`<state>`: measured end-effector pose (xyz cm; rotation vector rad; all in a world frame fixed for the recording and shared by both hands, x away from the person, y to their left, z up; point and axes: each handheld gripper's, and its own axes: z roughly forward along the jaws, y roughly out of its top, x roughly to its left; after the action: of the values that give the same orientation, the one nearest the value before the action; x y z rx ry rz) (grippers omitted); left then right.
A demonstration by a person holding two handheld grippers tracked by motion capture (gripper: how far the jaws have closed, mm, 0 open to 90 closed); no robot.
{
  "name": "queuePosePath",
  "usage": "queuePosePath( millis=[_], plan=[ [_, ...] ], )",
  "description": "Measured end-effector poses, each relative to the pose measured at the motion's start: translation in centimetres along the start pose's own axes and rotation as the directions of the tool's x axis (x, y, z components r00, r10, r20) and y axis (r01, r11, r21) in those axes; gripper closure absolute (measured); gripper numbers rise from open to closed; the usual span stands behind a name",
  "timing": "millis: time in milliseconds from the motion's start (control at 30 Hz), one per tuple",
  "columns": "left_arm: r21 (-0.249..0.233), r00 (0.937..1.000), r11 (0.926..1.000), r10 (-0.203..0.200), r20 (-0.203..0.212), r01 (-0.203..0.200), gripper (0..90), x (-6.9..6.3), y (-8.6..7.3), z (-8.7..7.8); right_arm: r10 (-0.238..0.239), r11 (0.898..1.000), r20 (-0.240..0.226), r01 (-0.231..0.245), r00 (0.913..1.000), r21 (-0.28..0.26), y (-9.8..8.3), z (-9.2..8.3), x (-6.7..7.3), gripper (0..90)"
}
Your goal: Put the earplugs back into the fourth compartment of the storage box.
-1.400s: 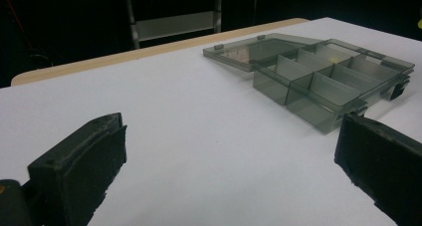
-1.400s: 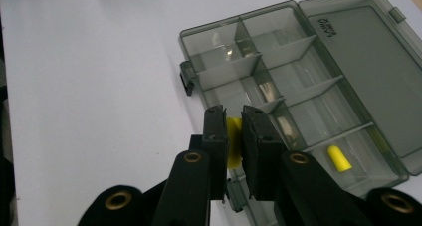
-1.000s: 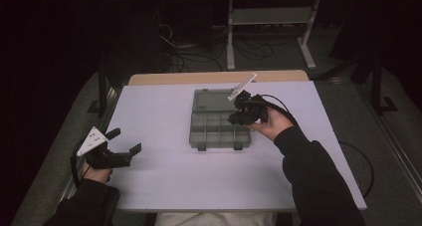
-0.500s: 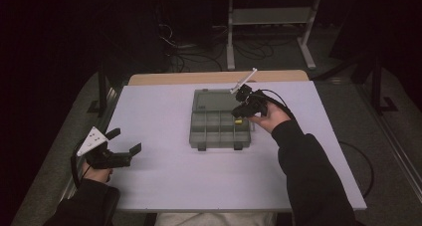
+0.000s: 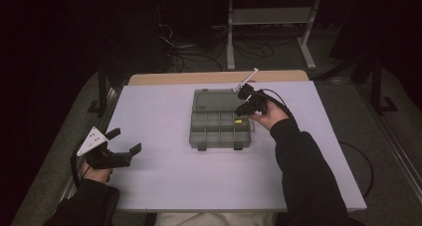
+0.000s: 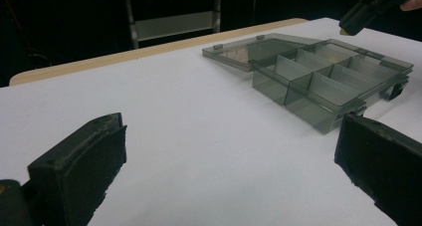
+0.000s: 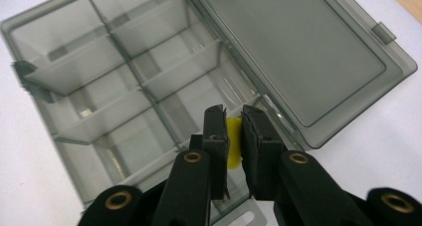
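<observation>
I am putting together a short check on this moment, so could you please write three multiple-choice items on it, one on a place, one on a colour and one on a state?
1. Where is the right gripper?
A. at the organiser box's right side
B. at the table's near-left corner
C. off the table

2. What colour is the small piece between the right gripper's jaws?
A. red
B. yellow
C. blue

3. How does the box lid stand?
A. shut and latched
B. taken off
C. open, laid back flat

Answers: 1 A, the high view shows it over the organiser box there. 2 B, the right gripper view shows yellow. 3 C, the compartments lie uncovered and the lid stays hinged.
</observation>
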<state>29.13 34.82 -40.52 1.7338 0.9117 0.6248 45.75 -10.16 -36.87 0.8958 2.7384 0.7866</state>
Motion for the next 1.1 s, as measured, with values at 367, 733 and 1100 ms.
queuePosePath(
  millis=[367, 733, 1100],
  plan=[
    [0.001, 1.0000, 1.0000, 0.001, 0.000, -0.001, 0.0, 0.0, 0.0, 0.0, 0.027, 0.998, 0.008, -0.027, 0.9996, 0.051, -0.4, 1.7, -0.9, 79.7],
    [0.005, 1.0000, 1.0000, 0.001, 0.001, -0.001, 0.0, 0.0, 0.0, 0.0, 0.044, 0.998, -0.017, -0.044, 0.9989, 0.035, -0.3, 2.1, -0.5, 74.7],
    [0.005, 1.0000, 1.0000, 0.003, 0.001, -0.003, 0.0, 0.0, 0.0, 0.0, 0.055, 0.998, 0.030, -0.054, 0.9980, -0.026, -0.5, 0.1, -0.2, 46.9]
  ],
)
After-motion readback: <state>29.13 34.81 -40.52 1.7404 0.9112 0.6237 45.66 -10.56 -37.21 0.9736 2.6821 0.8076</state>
